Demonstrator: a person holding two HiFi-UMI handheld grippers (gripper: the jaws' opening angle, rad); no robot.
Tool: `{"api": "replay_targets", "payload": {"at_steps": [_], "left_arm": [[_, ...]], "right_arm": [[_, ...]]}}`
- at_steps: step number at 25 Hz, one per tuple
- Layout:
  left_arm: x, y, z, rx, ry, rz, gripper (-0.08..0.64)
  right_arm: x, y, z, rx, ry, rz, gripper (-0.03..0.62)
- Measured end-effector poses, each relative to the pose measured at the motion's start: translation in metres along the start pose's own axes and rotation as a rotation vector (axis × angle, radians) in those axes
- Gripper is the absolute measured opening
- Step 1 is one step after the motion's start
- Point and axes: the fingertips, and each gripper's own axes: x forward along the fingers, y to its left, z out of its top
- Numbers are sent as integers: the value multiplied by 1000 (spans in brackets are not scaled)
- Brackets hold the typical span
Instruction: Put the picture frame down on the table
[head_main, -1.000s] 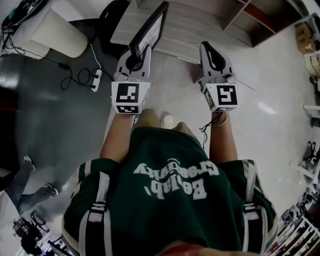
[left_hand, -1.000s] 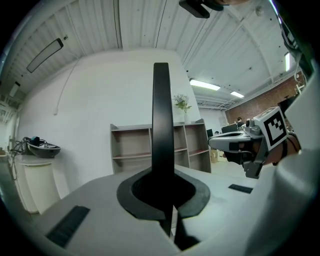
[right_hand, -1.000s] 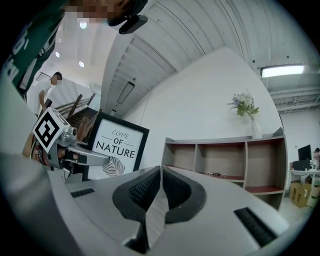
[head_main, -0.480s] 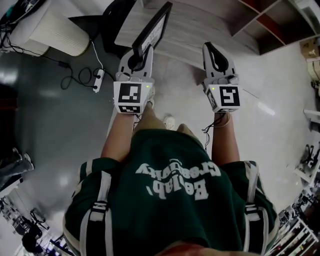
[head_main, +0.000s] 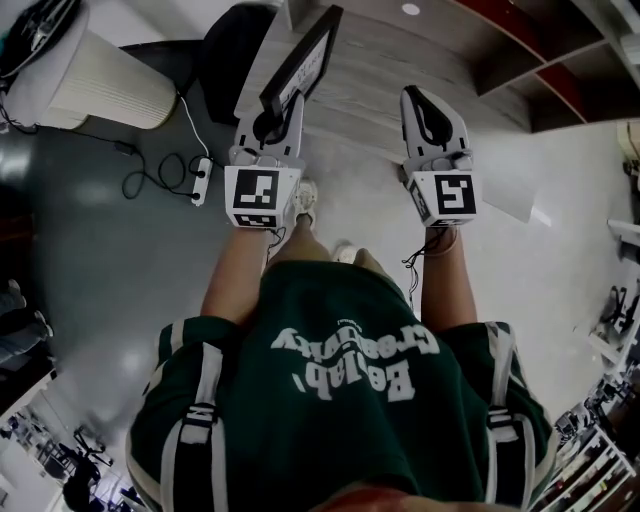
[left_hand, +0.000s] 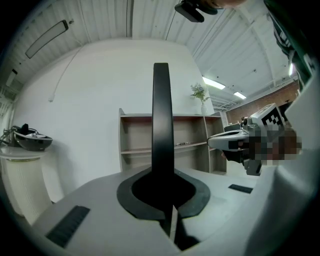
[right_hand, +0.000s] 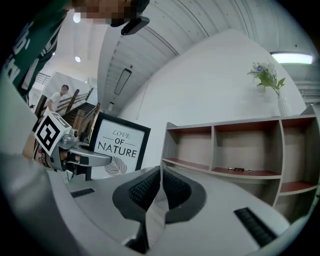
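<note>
The pale wood bench (head_main: 400, 70) lies just ahead of the person, and the black picture frame (head_main: 300, 60) stands upright over its left end, apparently not yet resting on it. The left gripper (head_main: 283, 100) has its jaws clamped on the frame's lower edge alone, so a knock against the bench rim or a weak pinch could make the tall frame swing or slip out. The right gripper (head_main: 425, 100), jaws closed on nothing, offers no support if it tips.

Bright even light, ceiling strip lights (left_hand: 215, 83) glaring, fisheye-warped edges, dark corners
</note>
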Motion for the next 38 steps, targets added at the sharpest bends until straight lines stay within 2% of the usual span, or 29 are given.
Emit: {"api": "replay_targets", "payload": {"at_steps": [5,11,15,22,27,38], "left_arm": [[40,37,-6,-1,15,-34,26],[76,53,-4,34,15,-96,26],[93,67,-9,35,18,-121,26],[117,102,-44,40,21,-175,26],[138,108,-66,42,44,-212,26],[176,126,-123,26,54,-167,26]], "right_arm": [[53,-7,0,9,1,-19,41],[83,-20,-3,6,73,-44,41],[104,-23,-2,12,70,-62,41],[151,-9,-33,23,132,-79,41],[176,-9,-48,30,99,-68,41],[226,-11,-109,69,95,-5,41]]}}
